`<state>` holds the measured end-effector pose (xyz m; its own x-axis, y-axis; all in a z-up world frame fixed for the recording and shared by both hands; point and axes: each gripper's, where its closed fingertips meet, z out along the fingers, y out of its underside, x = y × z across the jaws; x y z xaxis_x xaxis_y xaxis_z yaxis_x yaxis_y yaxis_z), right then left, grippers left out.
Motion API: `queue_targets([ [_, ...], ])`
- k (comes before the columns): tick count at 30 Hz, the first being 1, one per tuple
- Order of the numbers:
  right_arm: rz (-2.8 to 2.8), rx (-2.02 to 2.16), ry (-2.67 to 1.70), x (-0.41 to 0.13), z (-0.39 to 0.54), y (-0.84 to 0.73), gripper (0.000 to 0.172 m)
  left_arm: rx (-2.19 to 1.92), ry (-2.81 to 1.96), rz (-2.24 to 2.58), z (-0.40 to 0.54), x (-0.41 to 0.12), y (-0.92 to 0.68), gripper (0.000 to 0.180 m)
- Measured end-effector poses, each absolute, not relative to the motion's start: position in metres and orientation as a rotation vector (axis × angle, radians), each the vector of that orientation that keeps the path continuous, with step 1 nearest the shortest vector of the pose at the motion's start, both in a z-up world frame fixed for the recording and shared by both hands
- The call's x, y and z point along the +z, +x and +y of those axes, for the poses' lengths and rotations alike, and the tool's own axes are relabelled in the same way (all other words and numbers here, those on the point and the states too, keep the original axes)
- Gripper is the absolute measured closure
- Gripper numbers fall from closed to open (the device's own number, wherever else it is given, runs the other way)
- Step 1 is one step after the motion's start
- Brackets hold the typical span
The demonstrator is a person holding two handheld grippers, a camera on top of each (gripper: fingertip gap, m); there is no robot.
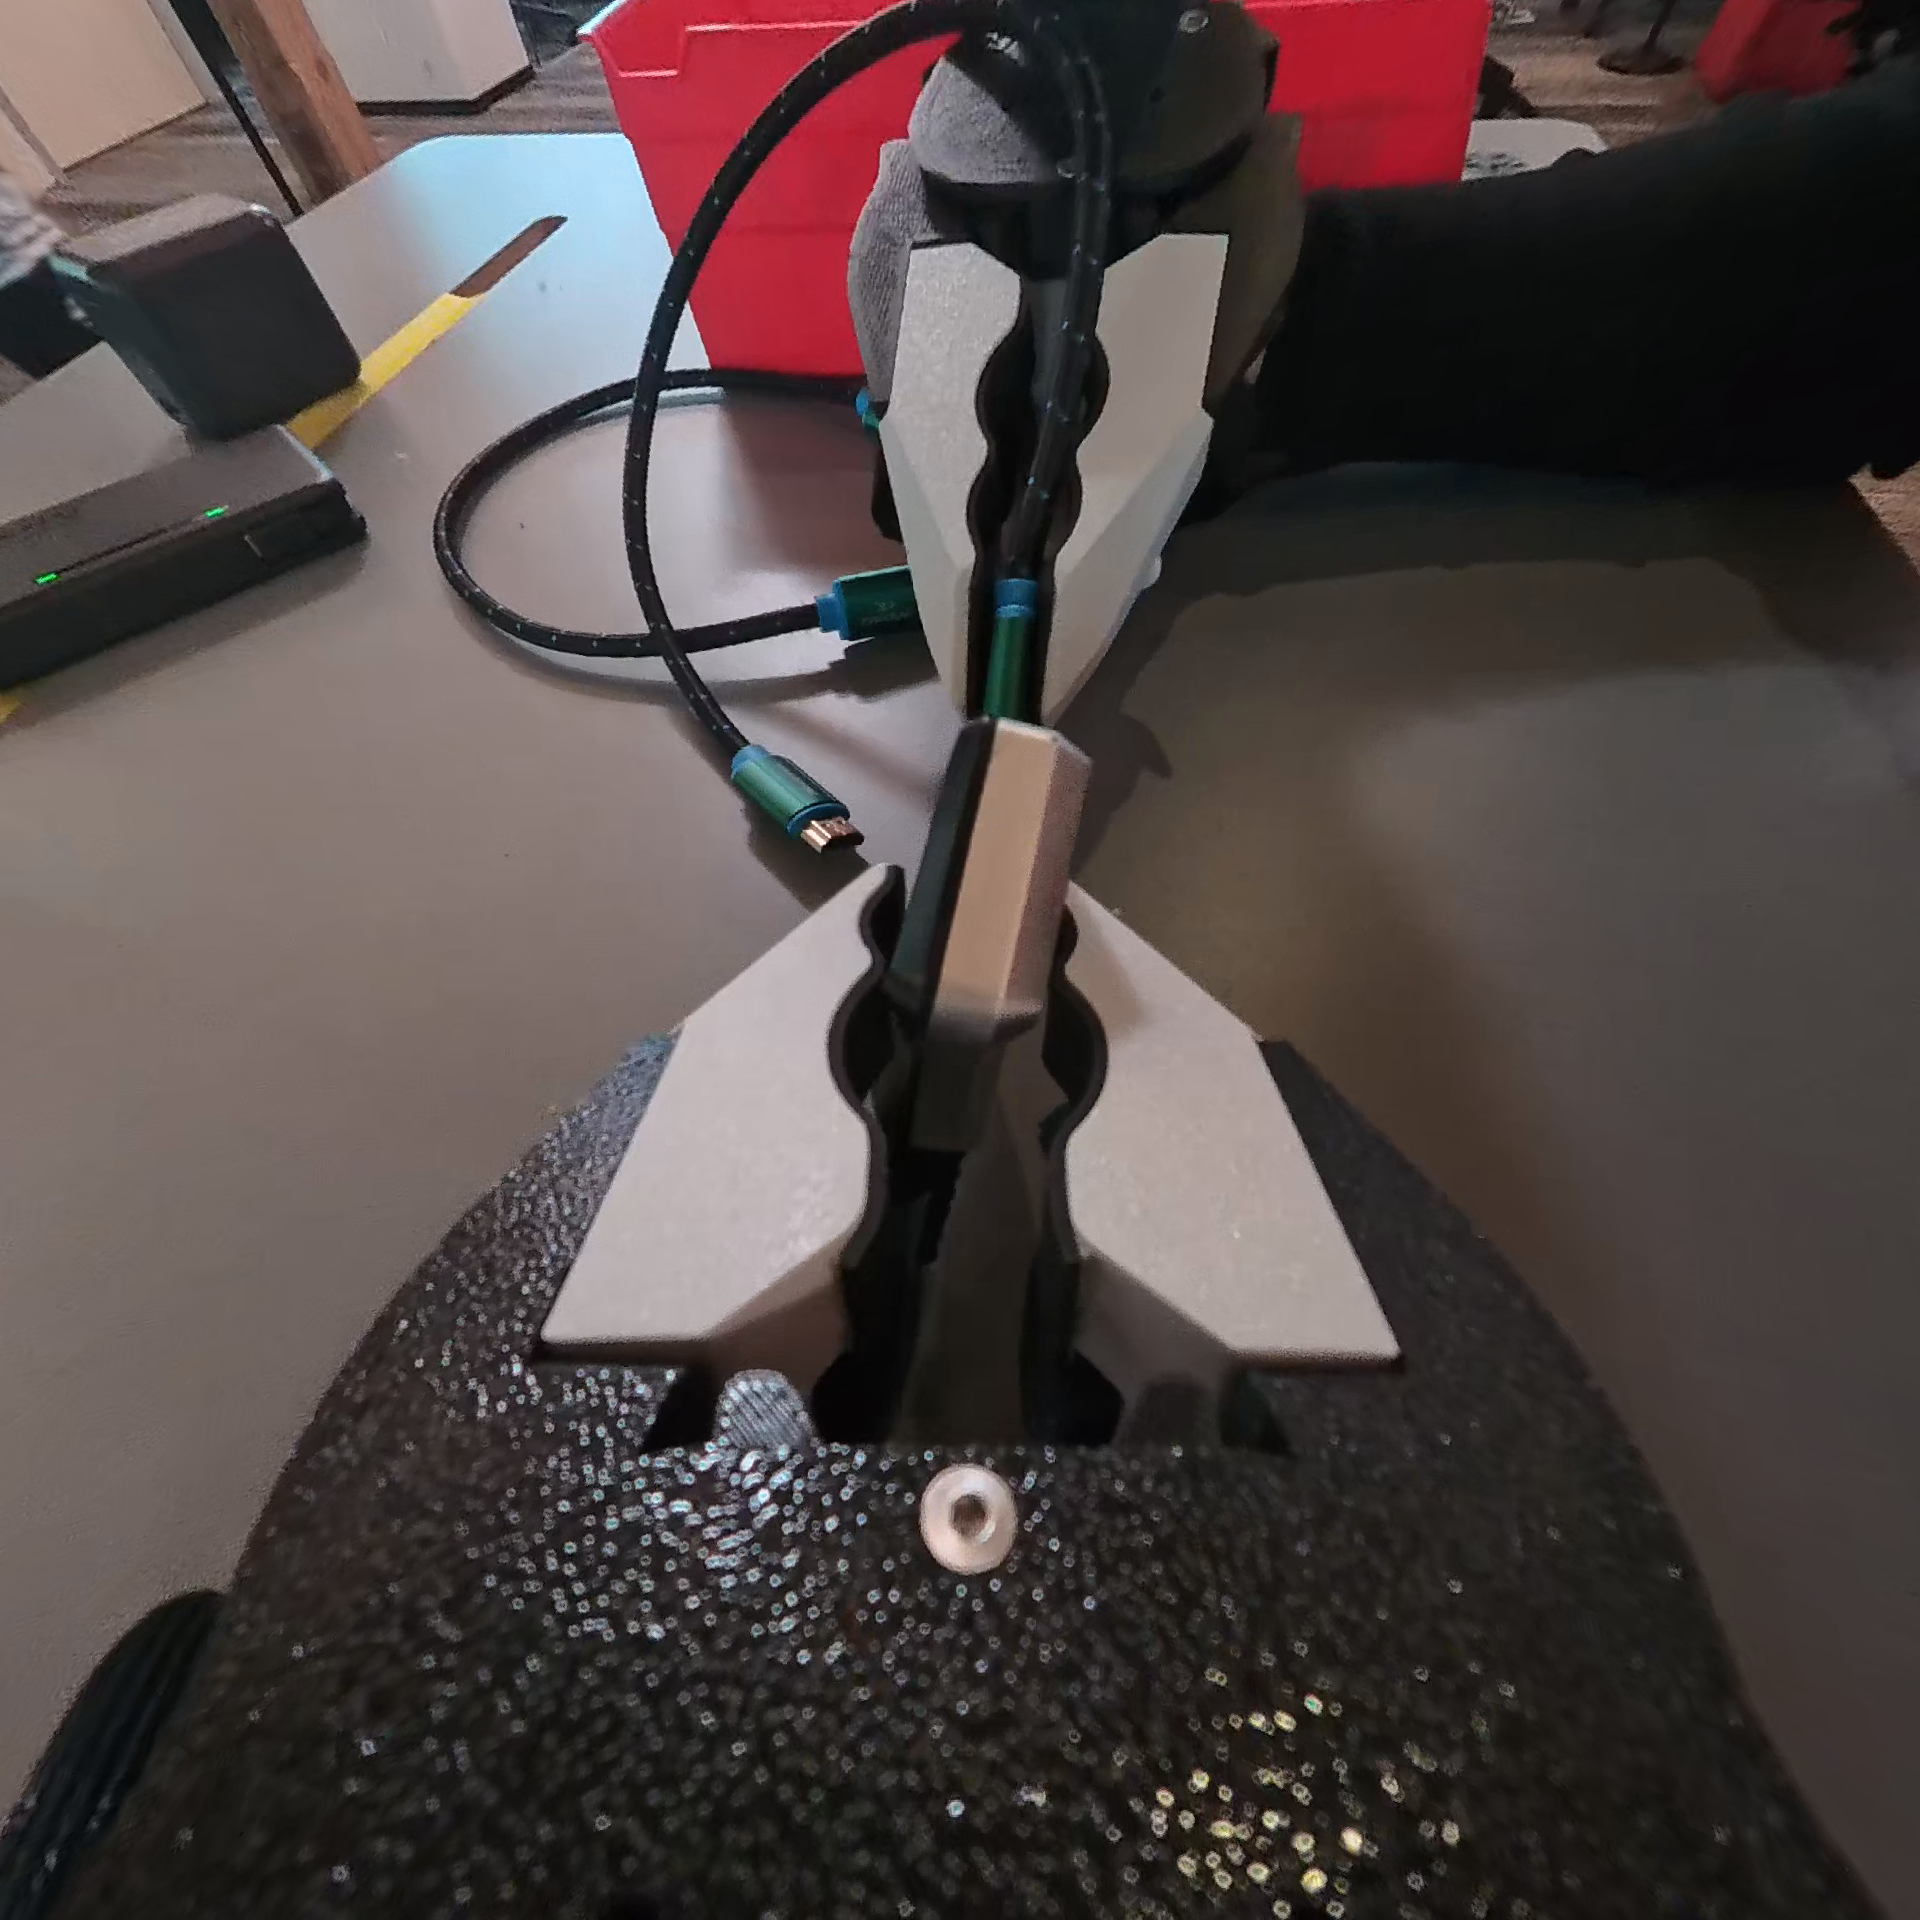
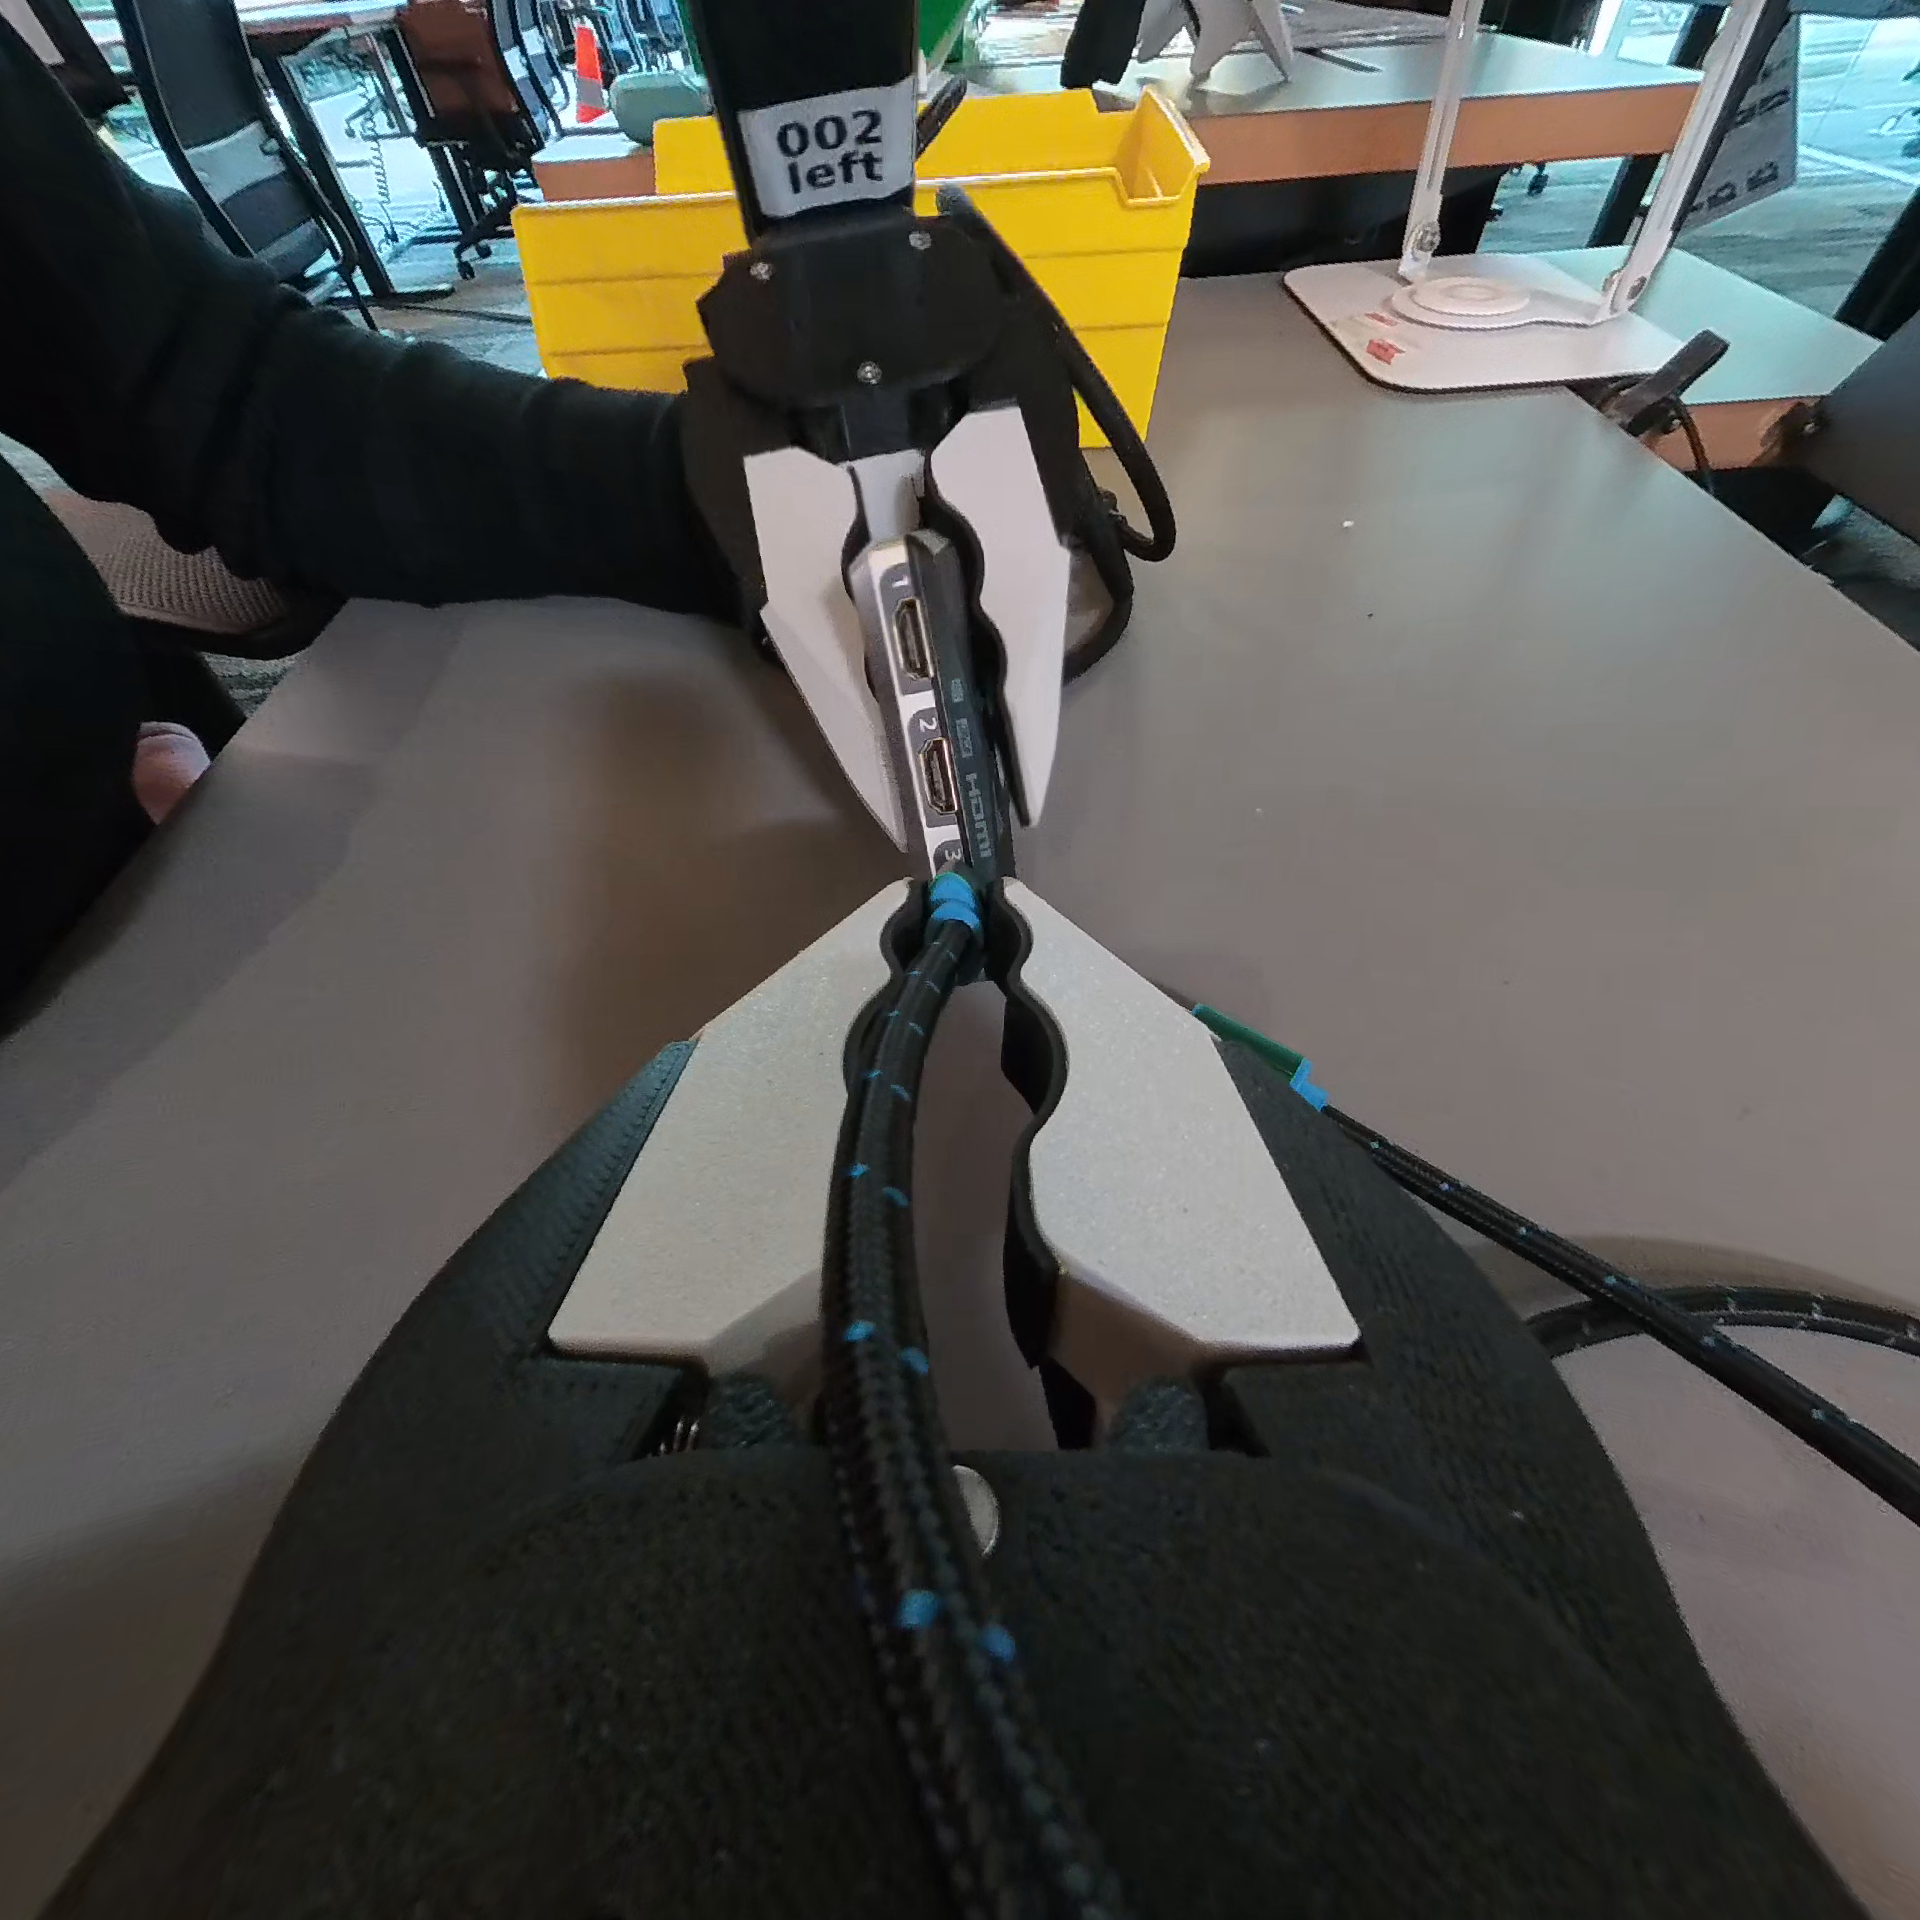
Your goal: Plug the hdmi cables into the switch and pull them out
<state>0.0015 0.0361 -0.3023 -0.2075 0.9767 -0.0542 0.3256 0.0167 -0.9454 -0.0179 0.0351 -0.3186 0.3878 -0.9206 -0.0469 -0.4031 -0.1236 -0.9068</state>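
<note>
Left wrist view: a grey table (image 1: 312, 987) fills the frame, red bin (image 1: 790, 208) at top; the left gripper (image 1: 987, 894) clamps the switch (image 1: 1013, 883) at centre, a loose plug (image 1: 795, 795) left of it. Right wrist view: yellow bin (image 2: 1039, 270) and office desks at top; the right gripper (image 2: 956, 914) pinches an HDMI cable plug (image 2: 951, 904) at the switch's lowest port.

The switch (image 1: 1013, 883) is silver-grey with one glossy black face. The cables (image 1: 644, 416) are black braid flecked with blue; their plugs (image 1: 784, 795) are metallic green with blue collars and gold tips. Both grippers have pale grey fingers (image 1: 748, 1122) with black wavy pads on speckled black bodies. The table (image 1: 312, 935) is plain grey-brown with a yellow strip (image 1: 405, 353). One bin (image 1: 769, 208) is red, the other bin (image 2: 1101, 229) yellow. The sleeve (image 1: 1610, 312) is black.
</note>
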Motion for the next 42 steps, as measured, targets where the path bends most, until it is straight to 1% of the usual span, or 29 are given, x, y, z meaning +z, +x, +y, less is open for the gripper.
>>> queue_targets([
  [8, -1.618, 1.216, -1.338, -0.301, 0.032, -0.001, 0.161, -0.732, -1.667, 1.199, 0.029, -0.316, -0.018, 0.160],
  [34, -1.625, 1.275, -1.417, -0.305, 0.028, -0.001, 0.162, -0.759, -1.664, 1.232, 0.024, -0.317, -0.017, 0.161],
  [42, -1.618, 1.252, -1.364, -0.301, 0.027, -0.001, 0.162, -0.771, -1.636, 1.227, 0.023, -0.314, -0.017, 0.161],
])
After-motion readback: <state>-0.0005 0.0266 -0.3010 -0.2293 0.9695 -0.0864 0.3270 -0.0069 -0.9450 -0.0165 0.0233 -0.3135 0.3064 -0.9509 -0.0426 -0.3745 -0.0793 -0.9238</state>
